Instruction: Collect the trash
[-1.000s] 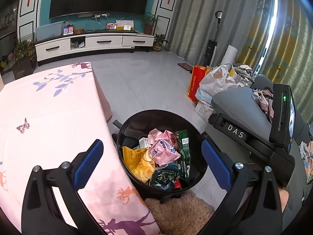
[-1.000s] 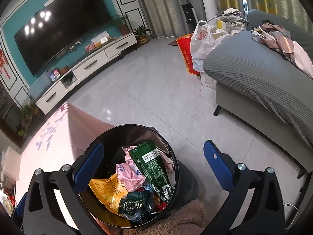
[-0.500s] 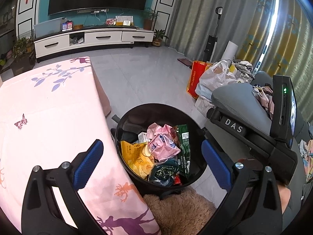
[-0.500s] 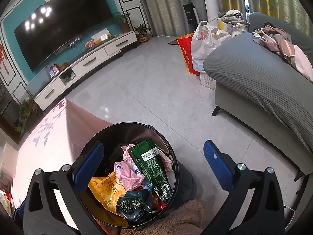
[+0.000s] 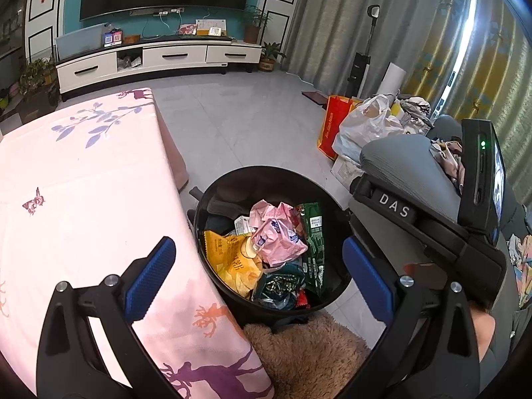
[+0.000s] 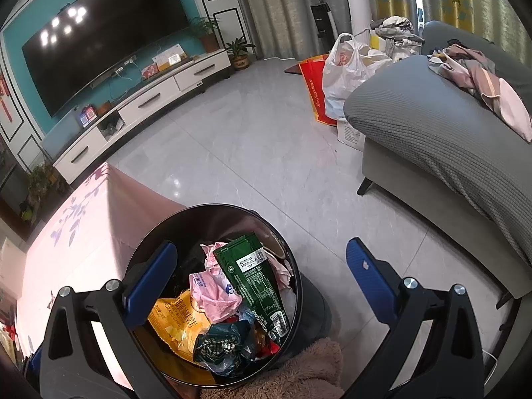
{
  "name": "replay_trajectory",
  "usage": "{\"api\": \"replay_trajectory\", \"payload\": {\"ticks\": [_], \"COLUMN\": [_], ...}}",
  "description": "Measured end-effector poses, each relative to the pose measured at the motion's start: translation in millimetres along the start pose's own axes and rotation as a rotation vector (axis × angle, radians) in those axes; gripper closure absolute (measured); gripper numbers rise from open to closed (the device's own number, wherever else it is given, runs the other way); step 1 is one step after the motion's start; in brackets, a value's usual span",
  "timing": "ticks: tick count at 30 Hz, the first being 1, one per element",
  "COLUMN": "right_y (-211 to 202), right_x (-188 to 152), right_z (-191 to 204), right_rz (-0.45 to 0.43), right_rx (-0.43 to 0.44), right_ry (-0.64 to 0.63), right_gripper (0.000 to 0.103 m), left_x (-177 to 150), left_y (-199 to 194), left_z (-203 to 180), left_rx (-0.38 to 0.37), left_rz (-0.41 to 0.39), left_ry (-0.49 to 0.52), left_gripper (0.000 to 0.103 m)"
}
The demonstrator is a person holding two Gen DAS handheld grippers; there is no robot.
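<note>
A round black trash bin [image 5: 212, 186] [image 6: 146, 249] stands on the floor beside the table. Inside lie a yellow snack bag [image 5: 229, 259] [image 6: 173, 319], a crumpled pink wrapper [image 5: 276, 239] [image 6: 212, 296], a green packet [image 5: 314, 232] [image 6: 256, 279] and a dark teal bag [image 5: 279, 286] [image 6: 222, 345]. My left gripper [image 5: 257, 276] hovers above the bin, open and empty. My right gripper [image 6: 259, 279] is also open and empty, over the bin's right side. The right gripper's body, marked DAS [image 5: 429, 226], shows at the right of the left wrist view.
A table with a pink printed cloth [image 5: 76, 183] [image 6: 76, 232] sits left of the bin. A brown fluffy item [image 5: 306, 355] [image 6: 299, 375] lies at the bin's near side. A grey sofa [image 6: 449, 139] with clothes, plastic bags [image 6: 342, 69] and a TV cabinet [image 5: 159, 60] ring the tiled floor.
Both views have drifted slightly, with the bin sitting a little lower and nearer in frame. Both grippers stay open and empty; the trash in the bin has not moved.
</note>
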State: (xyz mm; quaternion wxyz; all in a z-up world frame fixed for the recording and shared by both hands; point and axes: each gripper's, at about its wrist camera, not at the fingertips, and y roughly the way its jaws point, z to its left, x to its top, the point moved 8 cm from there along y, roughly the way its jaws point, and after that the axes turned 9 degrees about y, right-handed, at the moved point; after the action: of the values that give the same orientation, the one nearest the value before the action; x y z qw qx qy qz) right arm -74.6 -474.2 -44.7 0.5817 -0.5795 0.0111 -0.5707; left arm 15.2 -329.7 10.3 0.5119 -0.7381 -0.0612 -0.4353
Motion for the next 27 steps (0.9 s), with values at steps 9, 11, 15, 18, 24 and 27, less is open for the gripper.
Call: {"api": "replay_trajectory", "payload": {"ticks": [9,11,15,18,24,27], "right_y": [-0.4,-0.1,-0.2,-0.3,-0.3,-0.7], "right_x": [-0.2,-0.1,-0.1,-0.1,-0.3,-0.3], "right_z": [0.5,0.2,0.7,0.9,1.1,1.0], "right_rz": [-0.001,0.000,0.001,0.000,0.001,-0.001], "right_rx": [-0.003,-0.003,-0.004,-0.004,-0.004,-0.005], "right_ry": [0.000,0.000,-0.003,-0.003,-0.003,-0.003], "right_gripper": [0.003,0.003,0.003,0.003,0.003,0.003], "left_x": [-2.0,-2.3,-2.7,-3.4,-5.4,-5.8], "left_y": [1.0,1.6,2.3,2.6,2.4,2.5], "left_z": [0.2,0.9,1.2,1.0,-1.4,-1.6], "left_rx": [-0.013,-0.014,-0.014,-0.015,-0.016,-0.016], "left_rz": [0.006,0.008,0.010,0.011,0.006,0.009], "left_ry": [-0.005,-0.008,-0.008,-0.008,0.003,0.005], "left_gripper": [0.003,0.003,0.003,0.003,0.003,0.003]}}
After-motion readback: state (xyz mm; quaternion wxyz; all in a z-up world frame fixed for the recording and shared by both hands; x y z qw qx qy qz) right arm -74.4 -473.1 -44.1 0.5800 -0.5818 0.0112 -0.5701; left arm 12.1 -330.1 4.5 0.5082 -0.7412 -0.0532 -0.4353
